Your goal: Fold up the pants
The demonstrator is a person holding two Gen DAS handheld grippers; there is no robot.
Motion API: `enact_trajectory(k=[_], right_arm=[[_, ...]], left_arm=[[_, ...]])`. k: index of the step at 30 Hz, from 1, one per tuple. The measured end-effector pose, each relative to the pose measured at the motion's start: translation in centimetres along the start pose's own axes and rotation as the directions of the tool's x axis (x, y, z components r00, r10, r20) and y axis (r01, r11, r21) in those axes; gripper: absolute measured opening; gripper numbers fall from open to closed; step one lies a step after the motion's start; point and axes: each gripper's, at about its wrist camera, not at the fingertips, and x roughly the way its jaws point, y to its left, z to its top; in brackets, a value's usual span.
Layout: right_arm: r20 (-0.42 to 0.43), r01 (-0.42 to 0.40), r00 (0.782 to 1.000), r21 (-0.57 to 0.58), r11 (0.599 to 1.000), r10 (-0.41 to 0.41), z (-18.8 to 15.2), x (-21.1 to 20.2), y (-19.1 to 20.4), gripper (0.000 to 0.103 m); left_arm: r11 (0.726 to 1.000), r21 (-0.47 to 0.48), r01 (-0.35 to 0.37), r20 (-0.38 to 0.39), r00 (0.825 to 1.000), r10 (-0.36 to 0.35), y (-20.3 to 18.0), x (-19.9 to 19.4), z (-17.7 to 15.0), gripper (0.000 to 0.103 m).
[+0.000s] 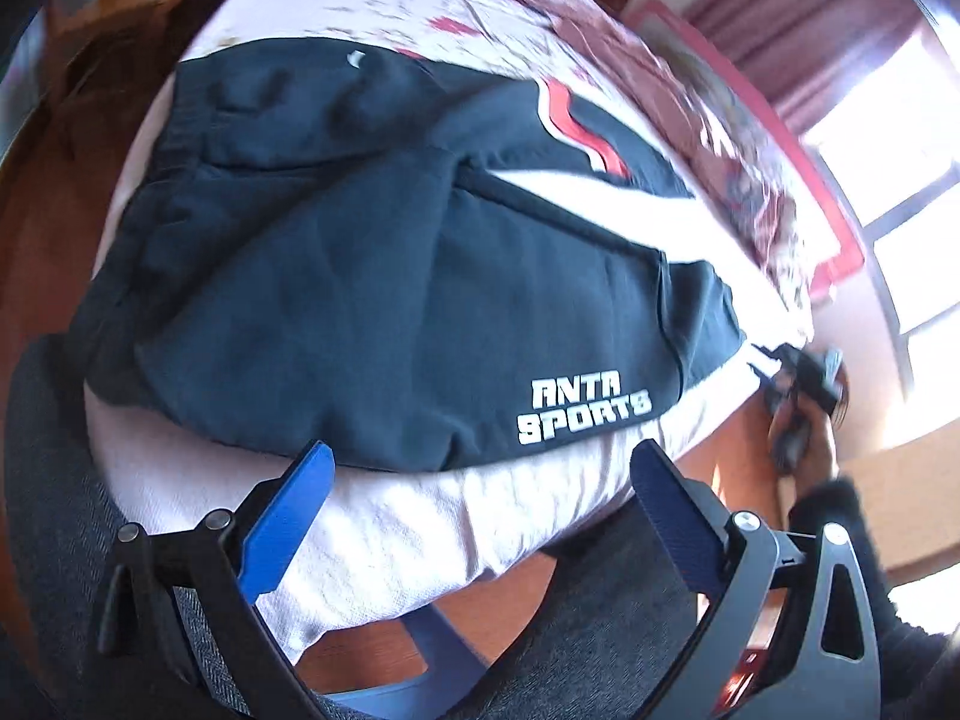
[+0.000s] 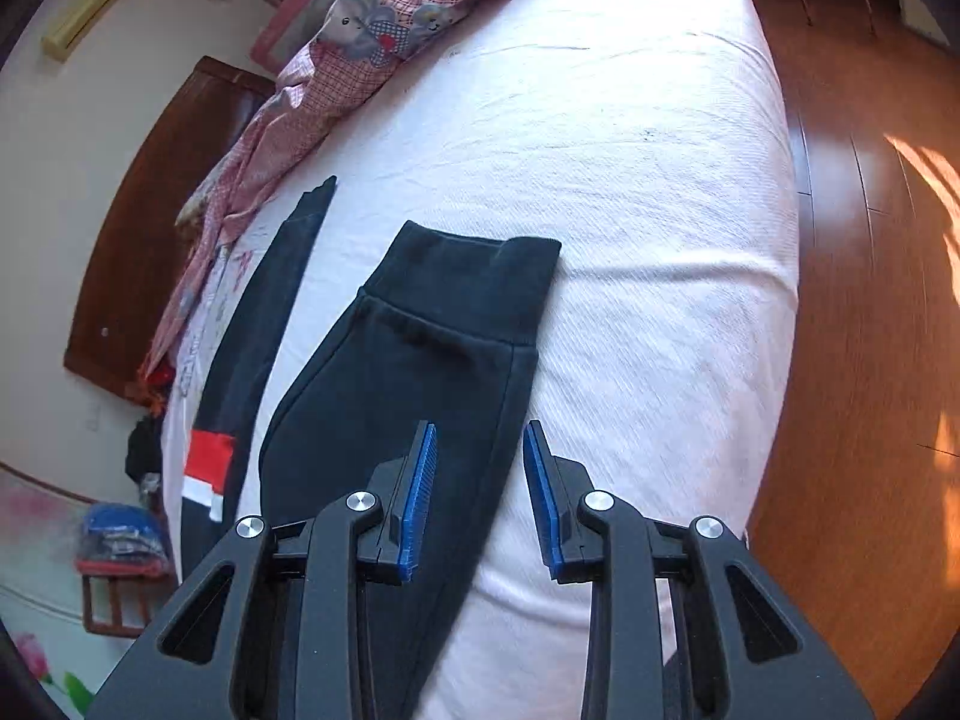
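Daylight, bright. In the left wrist view a window [image 1: 888, 138] at the right edge is blown out to white glare. Strong motion blur over the patterned blanket [image 1: 630, 48] at upper right; the white lettering [image 1: 585, 417] at lower centre stays sharp.

Right wrist view sharper. Orange sun patch on the wood floor [image 2: 870, 276] at right. Both frames bend heavily and darken at the corners.

Bed [image 2: 630, 192] being covered by a white sheet, dark pants [image 2: 390, 384] being spread flat on it, checked quilt [image 2: 336, 78] being bunched along its far edge
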Motion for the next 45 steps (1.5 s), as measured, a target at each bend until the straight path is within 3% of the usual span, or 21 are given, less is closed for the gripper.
enact_trajectory(k=[6,7,9,13,16,20,26,29,30,31,32,33,36,39,42,45], right_arm=[[0.001,0.082,0.997,-0.019,0.996,-0.082,0.9,2.6,0.1,0.029],[0.004,0.095,0.996,-0.055,0.994,-0.094,0.8,2.7,0.5,0.028],[0.014,0.114,0.993,-0.136,0.984,-0.113,0.9,2.6,1.5,0.006],[0.15,0.103,0.986,-0.258,0.961,-0.065,0.8,-0.8,3.9,0.005],[0.227,0.123,0.971,-0.229,0.966,-0.07,1.6,-2.7,2.7,0.005],[0.189,0.206,0.966,-0.153,0.967,-0.176,1.6,-0.8,-1.6,0.005],[0.242,0.332,0.925,-0.138,0.933,-0.293,-0.8,0.3,-2.7,0.005],[0.227,0.339,0.928,-0.18,0.923,-0.296,-0.4,0.5,-2.6,0.013],[0.21,0.345,0.928,-0.181,0.921,-0.307,0.0,0.3,-2.5,0.03],[0.211,0.396,0.909,-0.16,0.904,-0.36,0.1,-0.2,-2.4,0.056],[0.24,0.432,0.887,-0.125,0.893,-0.395,-0.2,-1.2,-2.5,0.057],[0.272,0.413,0.885,-0.081,0.907,-0.379,-0.8,-2.6,-2.6,0.057],[0.222,0.251,0.947,-0.068,0.966,-0.23,-3.6,-4.1,-1.9,0.057],[0.144,0.127,0.983,-0.118,0.985,-0.109,-8.2,-4.1,0.2,0.057],[0.032,0.027,0.999,-0.154,0.988,-0.022,-12.8,-3.0,2.3,0.057],[-0.064,-0.033,0.998,-0.235,0.971,0.019,-16.7,-2.0,5.5,0.057]], left_arm=[[0.998,-0.052,-0.034,-0.034,0.999,0.032,1.0,1.0,-0.5,0.099],[0.997,-0.066,-0.039,-0.042,0.998,0.036,1.3,1.3,-0.5,0.099],[0.995,-0.083,-0.046,-0.058,0.997,0.041,1.9,1.7,-1.0,0.099],[0.995,-0.088,-0.052,-0.087,0.995,0.045,2.0,3.1,-1.1,0.099],[0.994,-0.092,-0.052,-0.094,0.995,0.043,2.0,3.1,-1.1,0.099],[0.993,-0.106,-0.045,-0.104,0.994,0.034,2.2,3.4,-1.4,0.099],[0.989,-0.14,-0.049,-0.114,0.993,0.033,2.7,3.5,-1.5,0.099],[0.988,-0.148,-0.037,-0.119,0.993,0.019,2.8,3.9,-1.5,0.099],[0.989,-0.148,-0.031,-0.12,0.993,0.013,2.8,3.9,-1.5,0.099],[0.989,-0.148,-0.022,-0.119,0.993,0.004,2.7,4.0,-1.4,0.099],[0.989,-0.149,-0.014,-0.115,0.993,-0.003,2.7,4.0,-1.4,0.099],[0.989,-0.149,-0.007,-0.111,0.994,-0.009,2.7,3.9,-1.2,0.099],[0.991,-0.132,0.017,-0.064,0.998,-0.025,3.3,3.0,-0.2,0.099],[0.995,-0.094,0.038,0.035,0.999,-0.035,5.6,1.3,2.4,0.099],[0.999,-0.01,-0.035,0.165,0.986,0.036,8.8,-0.7,5.9,0.099],[0.977,0.107,-0.185,0.29,0.946,0.147,12.1,-2.3,9.9,0.099]])
